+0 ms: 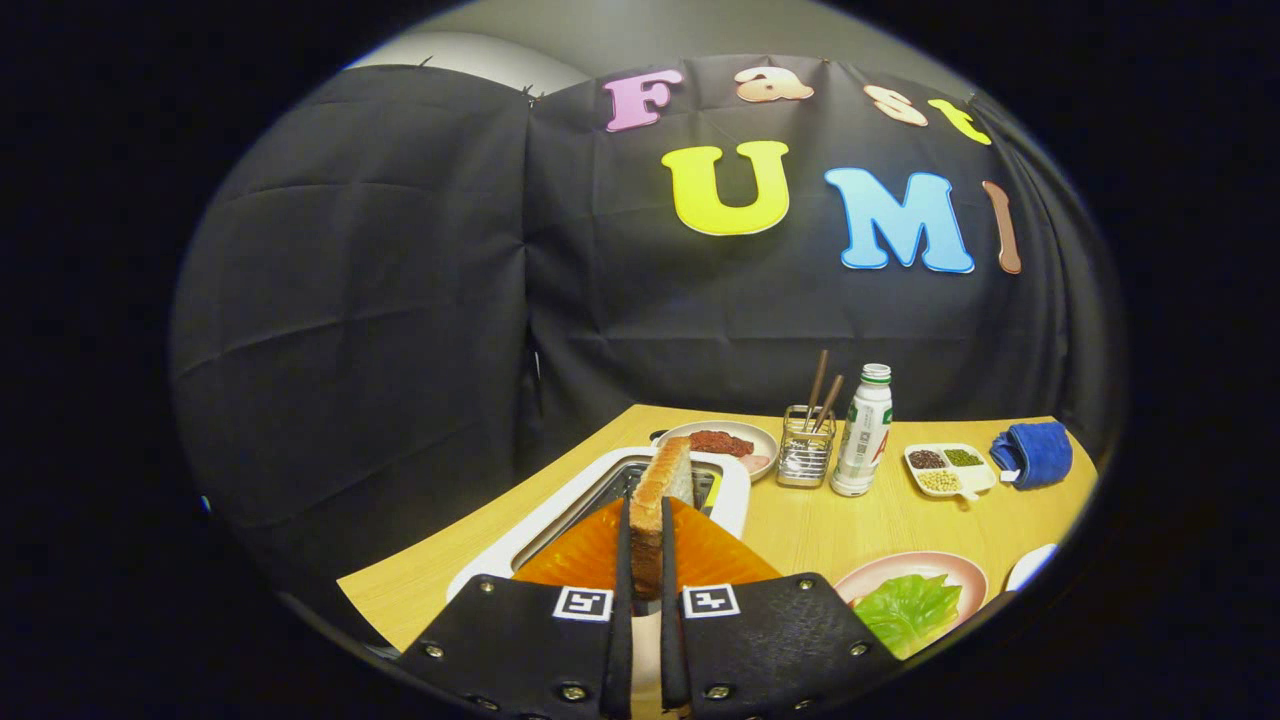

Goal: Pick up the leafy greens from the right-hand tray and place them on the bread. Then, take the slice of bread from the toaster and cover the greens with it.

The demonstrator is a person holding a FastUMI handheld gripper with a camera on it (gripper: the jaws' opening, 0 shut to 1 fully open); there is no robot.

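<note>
My gripper (645, 505) is shut on a slice of toasted bread (668, 468), which stands on edge between the two fingers with its crust toward me. The slice is held just above the slot of the white toaster (738, 492), which lies directly under and ahead of the fingers. To the right of the fingers, a green leaf (910, 610) lies on a pink plate (925, 563). I cannot tell whether any bread lies under the leaf.
Beyond the toaster stands a plate of reddish meat (725, 440). To its right are a metal holder with chopsticks (806, 455), a white bottle (863, 435), a divided dish of beans (945, 470) and a blue cloth (1035, 452). A white dish rim (1035, 565) sits beside the pink plate.
</note>
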